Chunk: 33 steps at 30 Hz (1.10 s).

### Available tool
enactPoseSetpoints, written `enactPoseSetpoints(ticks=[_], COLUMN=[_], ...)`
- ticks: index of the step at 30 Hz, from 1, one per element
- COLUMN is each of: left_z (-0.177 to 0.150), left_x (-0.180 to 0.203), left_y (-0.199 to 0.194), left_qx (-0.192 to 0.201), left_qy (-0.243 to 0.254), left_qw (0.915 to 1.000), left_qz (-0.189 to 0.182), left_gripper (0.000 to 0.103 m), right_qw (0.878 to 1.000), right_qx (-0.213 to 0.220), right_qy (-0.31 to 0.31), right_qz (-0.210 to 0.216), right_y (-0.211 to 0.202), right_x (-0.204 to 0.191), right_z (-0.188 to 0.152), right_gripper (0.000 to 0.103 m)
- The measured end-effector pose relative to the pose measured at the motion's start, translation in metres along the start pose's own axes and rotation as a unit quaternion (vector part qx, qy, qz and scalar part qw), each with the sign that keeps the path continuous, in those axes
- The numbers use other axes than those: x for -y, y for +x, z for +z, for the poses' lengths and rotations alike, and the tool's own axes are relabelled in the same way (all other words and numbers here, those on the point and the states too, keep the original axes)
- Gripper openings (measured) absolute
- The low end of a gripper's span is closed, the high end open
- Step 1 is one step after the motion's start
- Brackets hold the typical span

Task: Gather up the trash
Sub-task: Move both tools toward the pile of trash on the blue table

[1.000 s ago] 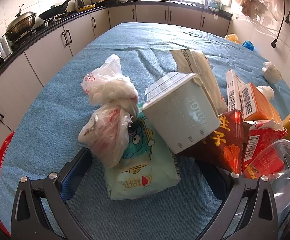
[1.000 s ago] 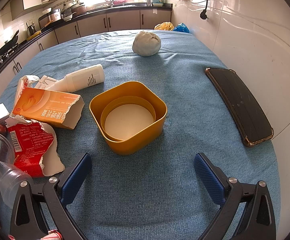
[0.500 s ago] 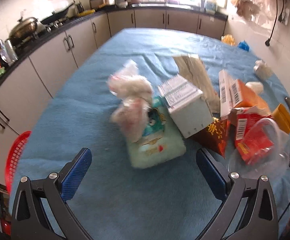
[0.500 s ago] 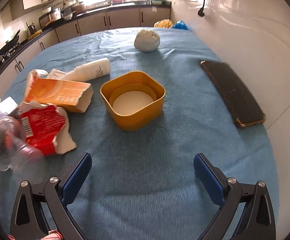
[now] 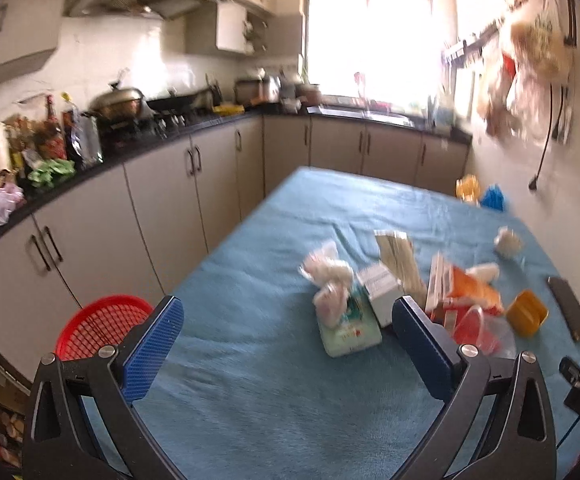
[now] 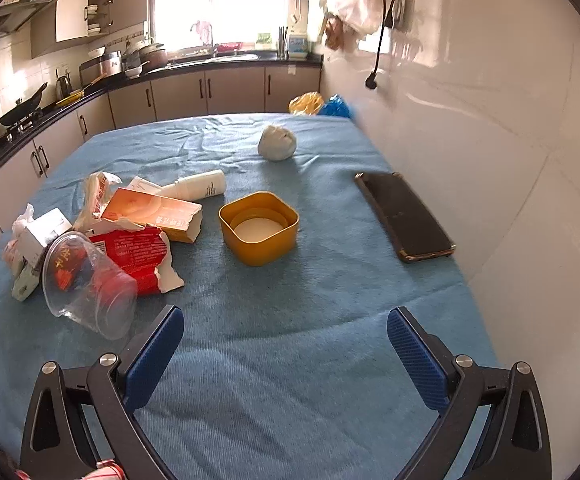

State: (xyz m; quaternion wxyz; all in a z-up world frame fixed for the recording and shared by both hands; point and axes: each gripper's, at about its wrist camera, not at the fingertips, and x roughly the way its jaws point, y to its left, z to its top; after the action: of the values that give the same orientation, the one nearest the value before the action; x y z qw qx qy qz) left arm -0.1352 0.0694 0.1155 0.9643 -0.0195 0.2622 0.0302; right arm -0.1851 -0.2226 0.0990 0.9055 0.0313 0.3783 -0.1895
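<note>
We have pulled both tongs up and back from the litter over the last second. A second ago the left tongs (image 5: pixel 287 340) sat low against the pile, the green packet filling the gap between the pads; now they hang high over the blue-covered bench (image 5: pixel 249 400), spread wide and holding nothing, and that view is smeared with motion. The right tongs (image 6: pixel 285 340) have also lifted, spread and empty, with bare cloth between their pads.

Nothing has been picked up. In the right view, working outward from the tongs, the clear plastic cup (image 6: pixel 89 284) lies on its side at about 10 o'clock, touching the torn red wrapper (image 6: pixel 137 256). Beyond them lie the orange carton (image 6: pixel 153 212) and the white bottle (image 6: pixel 201 186), with the yellow tub (image 6: pixel 259 226) standing apart toward 12 o'clock. A dark phone (image 6: pixel 404 216) lies at 1 o'clock, well clear of the litter, and a white wad (image 6: pixel 277 142) sits farther off.

In the left view, a red basket (image 5: pixel 101 324) now shows at 9 o'clock, below the bench edge. We judge it the likely bin, so this retreat reads as taking stock before the first grasp.
</note>
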Motion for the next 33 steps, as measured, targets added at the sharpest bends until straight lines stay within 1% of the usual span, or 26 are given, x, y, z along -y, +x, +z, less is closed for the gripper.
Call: enactPoseSetpoints(ticks=[4, 9, 17, 25, 33], left_z=[0.004, 0.005, 0.0, -0.003, -0.006], left_x=[-0.011, -0.021, -0.022, -0.028, -0.032], left_y=[-0.025, -0.042, -0.059, -0.086, -0.101], left_qx=[0.026, 0.044, 0.052, 0.09, 0.108], left_qy=[-0.011, -0.012, 0.003, 0.016, 0.019], left_qw=[0.9996, 0.999, 0.9986, 0.9957, 0.9938], left_qz=[0.008, 0.001, 0.003, 0.017, 0.021], left_gripper=[0.103, 0.103, 0.103, 0.103, 0.103], right_qw=[1.0, 0.999, 0.998, 0.997, 0.997], right_qx=[0.014, 0.031, 0.05, 0.063, 0.072], right_qy=[-0.01, -0.019, -0.023, -0.026, -0.026], right_qz=[-0.014, -0.026, -0.025, -0.026, -0.031], right_y=[-0.015, -0.034, -0.055, -0.077, -0.096], right_x=[-0.003, -0.008, -0.014, -0.018, -0.019], right_z=[-0.003, -0.006, -0.012, -0.017, -0.024], right_gripper=[0.103, 0.103, 0.103, 0.103, 0.103])
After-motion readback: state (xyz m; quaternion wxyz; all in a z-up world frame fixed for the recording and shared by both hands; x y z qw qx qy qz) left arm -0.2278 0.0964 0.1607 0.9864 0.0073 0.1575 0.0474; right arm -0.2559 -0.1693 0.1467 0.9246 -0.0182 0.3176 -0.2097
